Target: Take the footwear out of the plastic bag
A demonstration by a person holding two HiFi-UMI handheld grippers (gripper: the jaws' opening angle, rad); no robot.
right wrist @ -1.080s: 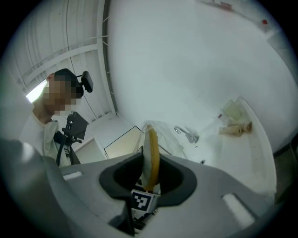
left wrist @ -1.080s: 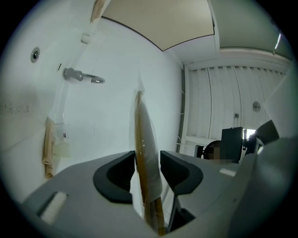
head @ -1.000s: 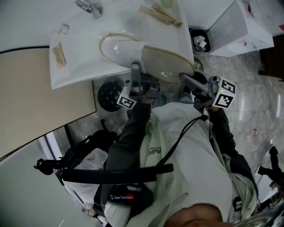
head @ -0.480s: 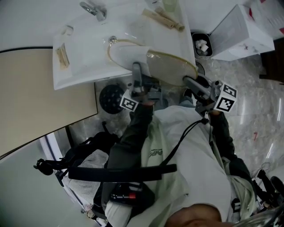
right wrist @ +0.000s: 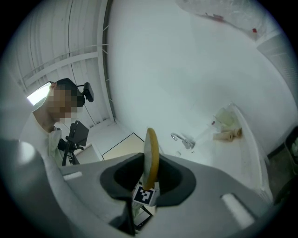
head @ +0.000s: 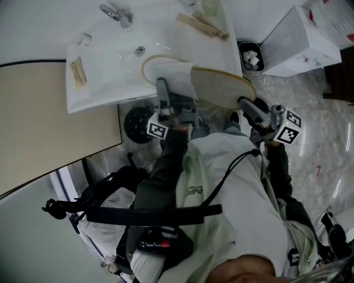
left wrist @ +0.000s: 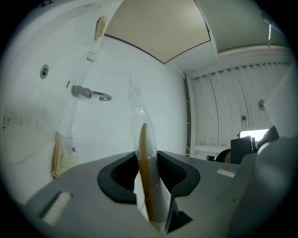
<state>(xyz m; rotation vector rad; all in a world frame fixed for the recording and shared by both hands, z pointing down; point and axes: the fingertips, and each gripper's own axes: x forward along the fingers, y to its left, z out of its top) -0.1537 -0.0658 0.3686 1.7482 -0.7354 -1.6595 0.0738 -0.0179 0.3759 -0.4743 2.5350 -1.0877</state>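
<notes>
Two flat slippers lie over the front of the white sink point(head: 99, 66). One shows its white upper point(head: 166, 69) under clear plastic; the other shows its beige sole point(head: 221, 87). My left gripper point(head: 164, 95) comes up from below to the white slipper. In the left gripper view its jaws point(left wrist: 148, 162) are closing on the clear plastic bag point(left wrist: 136, 104) and the tan slipper edge point(left wrist: 145, 176) inside it. My right gripper point(head: 247, 104) is shut on the beige-soled slipper's rim point(right wrist: 151, 155), which stands edge-on between its jaws point(right wrist: 149, 174).
A faucet point(head: 113, 11) and wrapped toiletries point(head: 202, 22) sit on the sink's back rim; another packet point(head: 77, 69) lies at its left. A beige panel point(head: 55, 116) is on the left, a small bin point(head: 250, 53) and a white box point(head: 301, 36) on the right.
Both grippers and the slippers have moved right. The beige-soled slipper has slid further right off the white one, and the sink's drain has come into sight.
</notes>
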